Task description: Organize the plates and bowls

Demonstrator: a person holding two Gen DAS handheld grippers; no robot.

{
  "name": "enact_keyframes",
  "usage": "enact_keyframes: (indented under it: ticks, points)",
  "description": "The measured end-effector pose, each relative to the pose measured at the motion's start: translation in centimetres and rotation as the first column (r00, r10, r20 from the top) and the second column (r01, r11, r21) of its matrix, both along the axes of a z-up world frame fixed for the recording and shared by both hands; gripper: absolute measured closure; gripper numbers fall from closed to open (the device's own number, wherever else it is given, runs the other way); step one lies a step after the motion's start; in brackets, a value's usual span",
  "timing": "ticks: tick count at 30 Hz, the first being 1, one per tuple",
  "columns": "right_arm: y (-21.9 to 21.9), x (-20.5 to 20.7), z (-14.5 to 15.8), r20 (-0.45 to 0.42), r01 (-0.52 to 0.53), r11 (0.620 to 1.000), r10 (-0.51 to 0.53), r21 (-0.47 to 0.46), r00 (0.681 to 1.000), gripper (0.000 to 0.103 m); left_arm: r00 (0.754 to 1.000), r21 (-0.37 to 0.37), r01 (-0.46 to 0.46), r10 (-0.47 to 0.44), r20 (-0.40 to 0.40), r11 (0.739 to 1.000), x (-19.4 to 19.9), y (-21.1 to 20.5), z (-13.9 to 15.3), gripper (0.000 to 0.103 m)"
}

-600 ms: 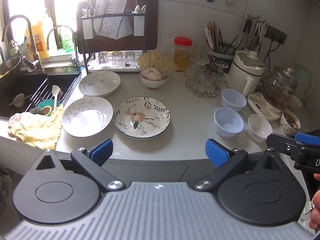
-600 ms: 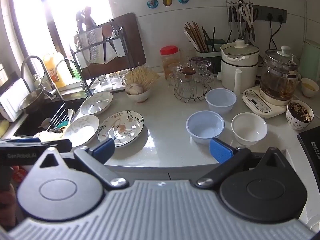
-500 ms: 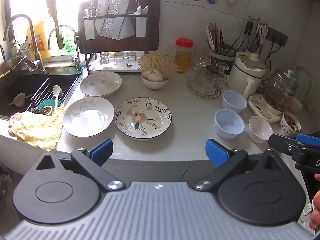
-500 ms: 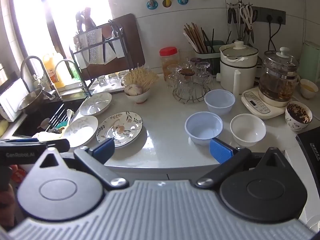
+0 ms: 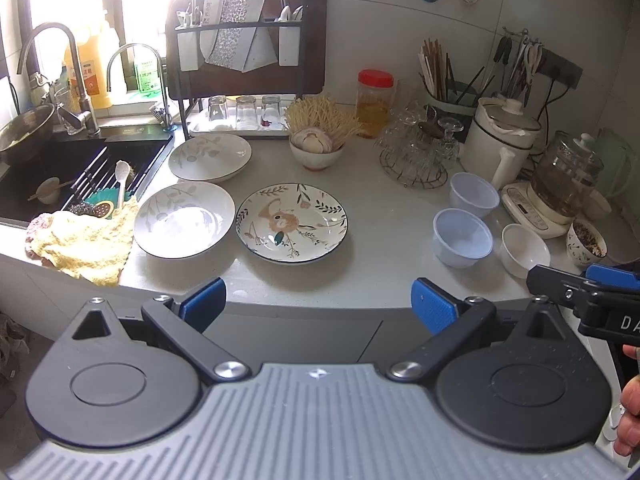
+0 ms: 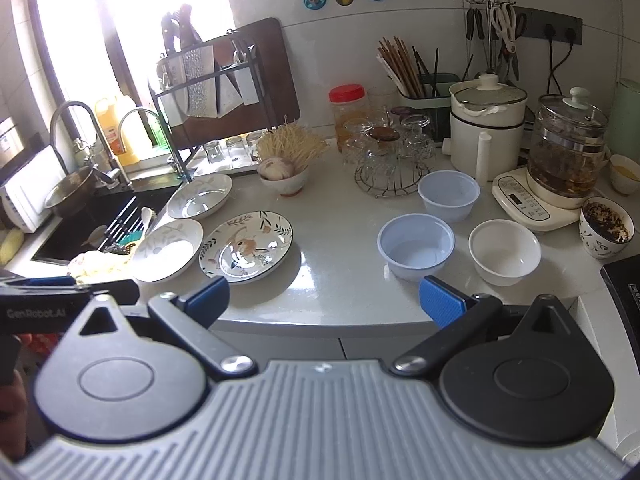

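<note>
Three plates lie on the counter: a floral plate (image 5: pixel 291 222) (image 6: pixel 246 245), a white leaf-pattern plate (image 5: pixel 184 219) (image 6: pixel 167 249) to its left, and another (image 5: pixel 209 157) (image 6: pixel 199 196) behind. To the right stand two pale blue plastic bowls (image 5: pixel 463 237) (image 5: pixel 474 194) and a white bowl (image 5: pixel 524 245); the right wrist view shows them too, the near blue bowl (image 6: pixel 416 247), the far one (image 6: pixel 449 195) and the white bowl (image 6: pixel 505 252). My left gripper (image 5: pixel 319 303) is open and empty in front of the counter edge. My right gripper (image 6: pixel 324 300) is open and empty, also short of the counter.
A sink (image 5: pixel 72 172) with utensils sits at left, a yellow cloth (image 5: pixel 84 240) on its corner. A noodle bowl (image 5: pixel 318 148), glass rack (image 5: pixel 416 156), jar (image 5: pixel 374 102), cooker (image 5: pixel 500 140), kettle (image 5: pixel 568 184) and a patterned cup (image 5: pixel 585 242) stand behind and right.
Both grippers have shifted slightly; the counter scene has slid a little in both views. Nothing was grasped or moved.
</note>
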State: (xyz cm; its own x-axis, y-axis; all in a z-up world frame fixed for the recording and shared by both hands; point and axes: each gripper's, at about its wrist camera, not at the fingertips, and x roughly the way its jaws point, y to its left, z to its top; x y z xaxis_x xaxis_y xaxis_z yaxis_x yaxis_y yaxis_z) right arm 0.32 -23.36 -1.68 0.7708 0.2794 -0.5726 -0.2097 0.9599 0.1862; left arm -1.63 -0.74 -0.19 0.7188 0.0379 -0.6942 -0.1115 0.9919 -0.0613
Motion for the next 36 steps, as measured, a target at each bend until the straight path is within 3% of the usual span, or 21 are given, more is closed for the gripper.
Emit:
enact_keyframes:
  ticks: [14,16,24,36]
  points:
    - [-0.3,0.0,0.3,0.001,0.005,1.0,-0.005,-0.006,1.0,0.0,1.0,-0.035,-0.015,0.016,0.022,0.999,0.9,0.0,0.1,0.002]
    - [-0.3,0.1,0.4,-0.001,0.011,1.0,-0.011,-0.004,1.0,0.0,1.0,-0.058,-0.021,0.021,-0.006,0.998,1.0,0.0,0.1,0.002]
    - [0.0,0.4,0.1,-0.005,0.021,1.0,-0.021,0.001,1.0,0.0,0.997,-0.021,-0.022,0.024,0.077,1.0,1.3,0.6,-0.2,0.002]
    - [0.2,0.3,0.2,0.003,0.014,1.0,-0.014,0.005,1.0,0.0,0.999,-0.015,-0.011,0.012,0.04,1.0,1.5,0.7,-0.3,0.002]
